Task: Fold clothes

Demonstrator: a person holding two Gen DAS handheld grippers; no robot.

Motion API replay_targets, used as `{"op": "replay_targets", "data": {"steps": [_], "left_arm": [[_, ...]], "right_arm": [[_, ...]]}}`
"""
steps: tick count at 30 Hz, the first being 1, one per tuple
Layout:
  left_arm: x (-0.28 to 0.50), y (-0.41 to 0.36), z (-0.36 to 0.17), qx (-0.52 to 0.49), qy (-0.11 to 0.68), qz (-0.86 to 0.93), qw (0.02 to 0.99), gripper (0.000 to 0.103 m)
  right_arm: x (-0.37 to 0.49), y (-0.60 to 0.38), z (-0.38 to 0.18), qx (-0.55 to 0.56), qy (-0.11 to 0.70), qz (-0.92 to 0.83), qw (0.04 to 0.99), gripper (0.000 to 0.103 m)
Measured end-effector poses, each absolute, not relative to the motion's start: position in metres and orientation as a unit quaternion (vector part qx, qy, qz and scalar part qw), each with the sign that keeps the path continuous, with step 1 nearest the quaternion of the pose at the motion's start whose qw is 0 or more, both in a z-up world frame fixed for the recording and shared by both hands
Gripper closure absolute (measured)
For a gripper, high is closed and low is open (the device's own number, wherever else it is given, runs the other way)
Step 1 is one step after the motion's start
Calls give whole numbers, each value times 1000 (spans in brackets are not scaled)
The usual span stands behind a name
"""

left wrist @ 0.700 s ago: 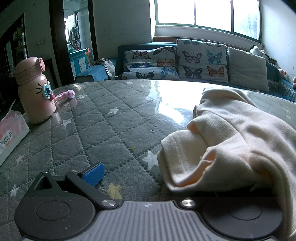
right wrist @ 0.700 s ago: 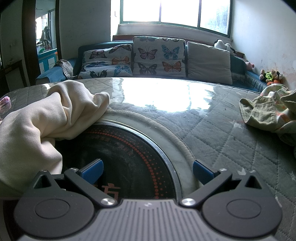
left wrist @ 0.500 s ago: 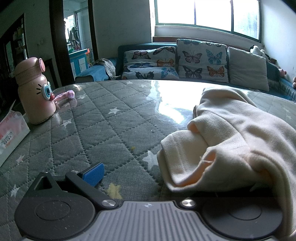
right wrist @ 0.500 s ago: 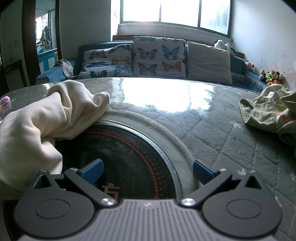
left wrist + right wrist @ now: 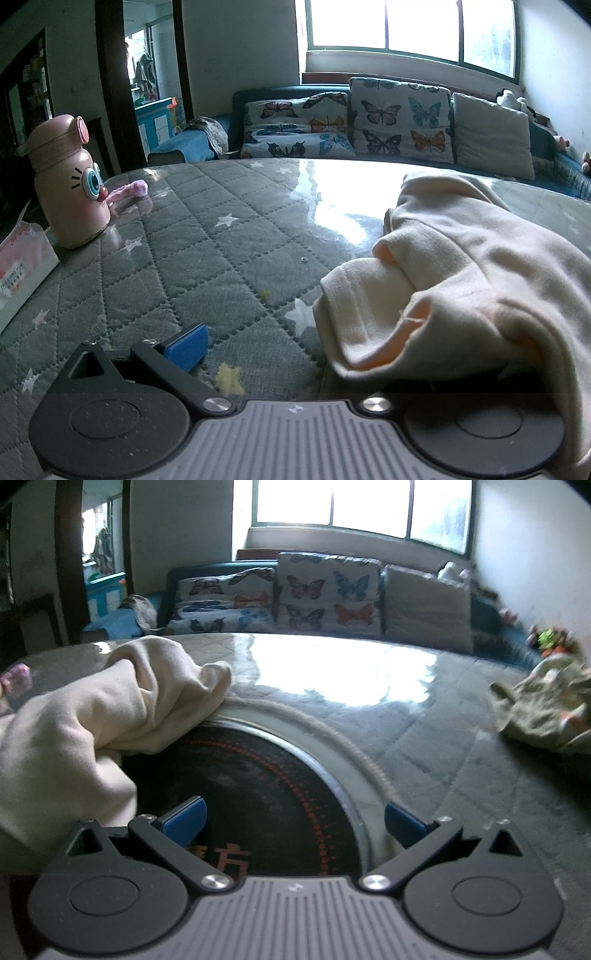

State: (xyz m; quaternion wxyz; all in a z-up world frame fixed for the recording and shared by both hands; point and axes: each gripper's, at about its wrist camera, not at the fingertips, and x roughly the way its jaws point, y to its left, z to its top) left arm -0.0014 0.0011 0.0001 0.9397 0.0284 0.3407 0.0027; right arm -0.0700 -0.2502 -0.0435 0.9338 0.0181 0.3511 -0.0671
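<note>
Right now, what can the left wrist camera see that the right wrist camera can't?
Only the left wrist view shows the pink piggy bottle and the tissue pack.

Only the right wrist view shows the round black cooktop set into the table, and the crumpled green garment at the far right.

Both show the cream garment, the quilted table cover, and the butterfly cushions under the window.

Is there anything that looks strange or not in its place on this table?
Yes. The cream garment lies crumpled and drapes over the left gripper's right finger, hiding it. In the right wrist view it also spills onto the black round plate. A green garment lies bunched at the table's right edge.
</note>
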Motion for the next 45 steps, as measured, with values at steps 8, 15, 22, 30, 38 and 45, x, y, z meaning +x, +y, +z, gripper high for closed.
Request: {"op": "replay_targets", "data": {"steps": [8,15,22,30,38,45], "left_arm": [[-2,1,0,30,340,3,940,0],[-2,2,0,29,341,1,940,0],[-2,2,0,29,341,1,940,0],[-2,2,0,29,341,1,940,0],[-2,2,0,29,341,0,940,0],[-2,2,0,29,341,0,940,0]], "right_arm": [[-70,-250,-43,17,350,-67,934,0],[-70,-249,-43,17,351,-67,934,0],[-71,-248,-43,17,351,-67,934,0],[-71,-248,-43,17,351,-67,934,0],[-71,-248,-43,17,351,-67,934,0],[-71,-248,-43,17,351,-67,934,0]]}}
